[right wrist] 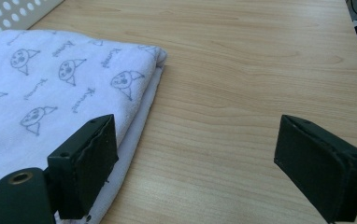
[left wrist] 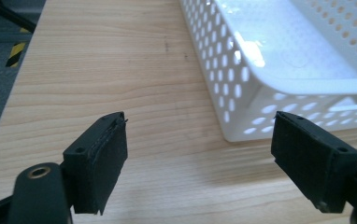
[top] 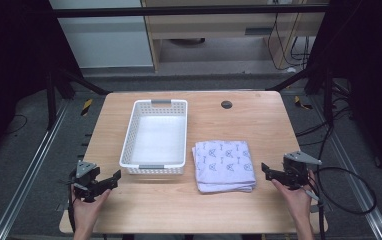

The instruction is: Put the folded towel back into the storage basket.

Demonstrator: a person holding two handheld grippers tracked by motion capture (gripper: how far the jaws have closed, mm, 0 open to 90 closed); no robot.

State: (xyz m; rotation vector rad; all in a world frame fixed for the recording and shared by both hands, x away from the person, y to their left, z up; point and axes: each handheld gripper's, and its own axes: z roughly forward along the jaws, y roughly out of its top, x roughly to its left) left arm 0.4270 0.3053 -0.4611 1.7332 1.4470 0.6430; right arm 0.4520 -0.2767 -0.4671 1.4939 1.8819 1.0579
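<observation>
nothing is moved yet: the folded towel (top: 224,165) lies untouched just left of the right gripper (top: 268,170), the basket (top: 155,135) empty beside the left gripper (top: 114,178), both with jaws apart.

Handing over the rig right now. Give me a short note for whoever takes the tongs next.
Left tongs: open, holding nothing, near the basket's front left corner.
Right tongs: open, holding nothing, just right of the folded towel.
Towel lies flat on the table, right of the basket, apart from it.
Basket has nothing in it.
Done: nothing grasped yet.
Left: probably grip the towel and put it in the basket.
</observation>
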